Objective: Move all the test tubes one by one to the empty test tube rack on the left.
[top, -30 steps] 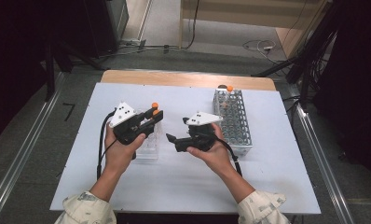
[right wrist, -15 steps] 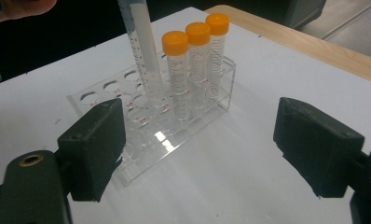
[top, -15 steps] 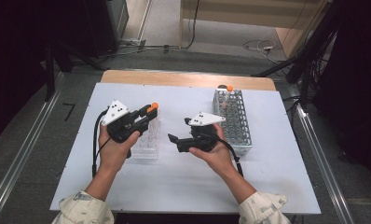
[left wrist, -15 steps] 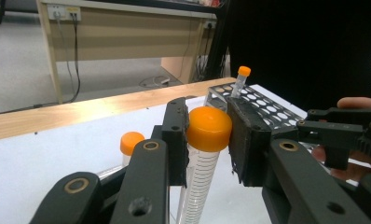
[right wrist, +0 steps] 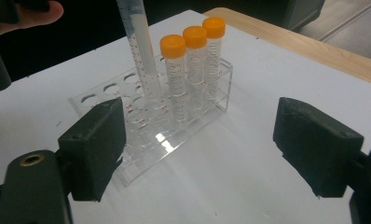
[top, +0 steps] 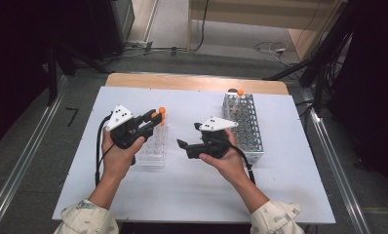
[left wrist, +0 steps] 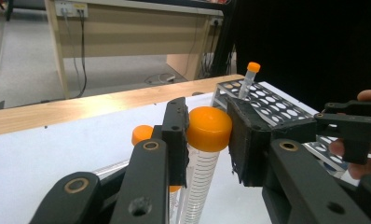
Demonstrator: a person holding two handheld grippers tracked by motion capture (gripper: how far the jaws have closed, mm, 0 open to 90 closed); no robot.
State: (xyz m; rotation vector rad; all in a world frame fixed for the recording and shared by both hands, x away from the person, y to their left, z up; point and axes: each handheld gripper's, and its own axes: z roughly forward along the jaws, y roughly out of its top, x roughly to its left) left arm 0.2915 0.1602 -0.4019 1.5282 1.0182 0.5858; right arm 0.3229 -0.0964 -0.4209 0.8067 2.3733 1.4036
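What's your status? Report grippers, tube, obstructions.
Left gripper shut on orange-capped tube, above clear rack. Right gripper open, empty. Three capped tubes already racked. Nothing blocking.

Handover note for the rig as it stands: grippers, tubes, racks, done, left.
Left gripper: shut on an orange-capped tube, held upright over the clear rack; its lower end is at the rack's holes, seating not certain.
Right gripper: open, holding nothing, aimed at the clear rack from the side.
Clear rack: three capped tubes stand in a row at one end.
Metal rack: one capped tube at the far end.
Left to do, likely: seat and release the held tube, then fetch the one from the metal rack.
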